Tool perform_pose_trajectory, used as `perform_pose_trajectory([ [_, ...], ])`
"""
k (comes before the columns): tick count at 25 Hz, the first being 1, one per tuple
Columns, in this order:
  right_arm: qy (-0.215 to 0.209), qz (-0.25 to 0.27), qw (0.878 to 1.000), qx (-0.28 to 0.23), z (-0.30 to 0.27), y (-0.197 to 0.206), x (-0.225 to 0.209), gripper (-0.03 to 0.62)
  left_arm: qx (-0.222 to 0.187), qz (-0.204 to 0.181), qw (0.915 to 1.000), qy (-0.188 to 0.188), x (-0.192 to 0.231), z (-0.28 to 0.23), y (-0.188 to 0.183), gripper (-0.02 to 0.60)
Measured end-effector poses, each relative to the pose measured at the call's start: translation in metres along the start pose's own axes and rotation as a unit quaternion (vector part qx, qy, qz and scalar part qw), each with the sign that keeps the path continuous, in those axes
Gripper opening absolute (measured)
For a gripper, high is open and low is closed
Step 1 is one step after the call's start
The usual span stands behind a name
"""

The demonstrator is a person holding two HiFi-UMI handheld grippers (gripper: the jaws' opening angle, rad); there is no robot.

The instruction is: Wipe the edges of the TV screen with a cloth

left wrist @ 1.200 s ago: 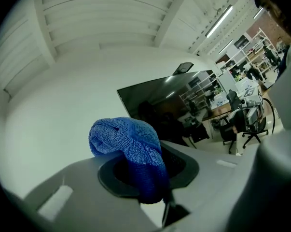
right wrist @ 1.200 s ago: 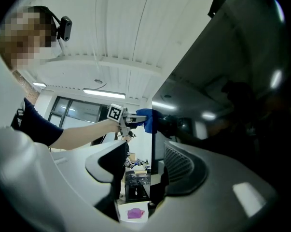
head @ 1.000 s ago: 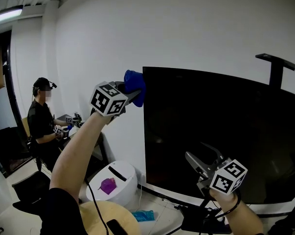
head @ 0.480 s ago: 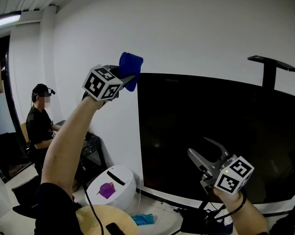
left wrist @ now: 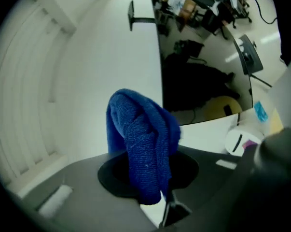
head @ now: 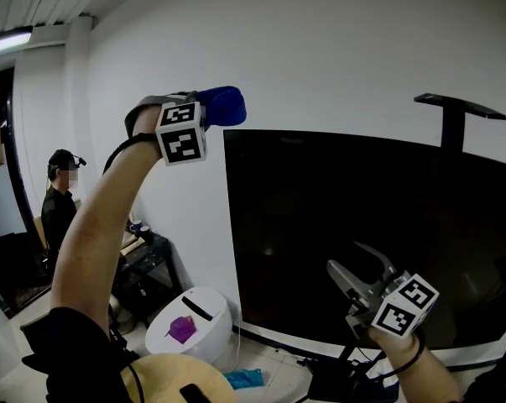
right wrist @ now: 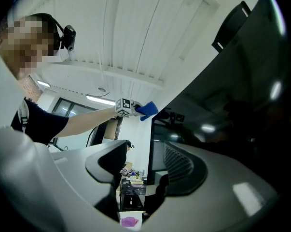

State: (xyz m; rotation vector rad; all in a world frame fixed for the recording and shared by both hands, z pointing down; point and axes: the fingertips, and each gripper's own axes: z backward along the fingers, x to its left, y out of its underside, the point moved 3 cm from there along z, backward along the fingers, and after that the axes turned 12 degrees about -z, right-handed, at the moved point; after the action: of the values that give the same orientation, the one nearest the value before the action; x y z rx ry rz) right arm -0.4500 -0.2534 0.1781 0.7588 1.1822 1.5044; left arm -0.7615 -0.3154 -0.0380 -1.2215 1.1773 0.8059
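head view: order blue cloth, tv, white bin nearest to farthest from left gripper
1. blue cloth, clamped in the left gripper.
2. tv, its top left corner just right of it.
3. white bin, on the floor far below.

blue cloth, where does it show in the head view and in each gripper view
Head view: the blue cloth is upper left of centre, just above the top left corner of the TV screen.
Left gripper view: centre, large, close to the lens.
Right gripper view: small, left of centre, at the screen's corner.
Shared landmark: the dark TV screen shows in all three views.
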Motion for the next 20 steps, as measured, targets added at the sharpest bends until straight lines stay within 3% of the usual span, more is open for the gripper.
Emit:
perform_pose_trajectory([
  [3, -0.006, 0.000, 1.000, -0.005, 0.001, -0.003, 0.002, 0.249, 0.024, -0.055, 0.9979, 0.024, -0.010, -0.012, -0.012, 0.080],
  [9, -0.018, 0.014, 1.000, -0.018, -0.003, -0.018, 0.014, 0.249, 0.073, -0.074, 0.9946, 0.009, 0.000, -0.027, -0.014, 0.081],
  [13, -0.026, 0.014, 0.999, -0.027, 0.000, -0.023, 0.020, 0.249, 0.073, -0.111, 0.9904, 0.038, -0.007, -0.035, -0.028, 0.080],
  [20, -0.026, 0.011, 0.999, -0.031, 0.017, -0.028, 0.015, 0.249, 0.063, -0.152, 0.9854, 0.044, -0.009, -0.033, -0.053, 0.080],
])
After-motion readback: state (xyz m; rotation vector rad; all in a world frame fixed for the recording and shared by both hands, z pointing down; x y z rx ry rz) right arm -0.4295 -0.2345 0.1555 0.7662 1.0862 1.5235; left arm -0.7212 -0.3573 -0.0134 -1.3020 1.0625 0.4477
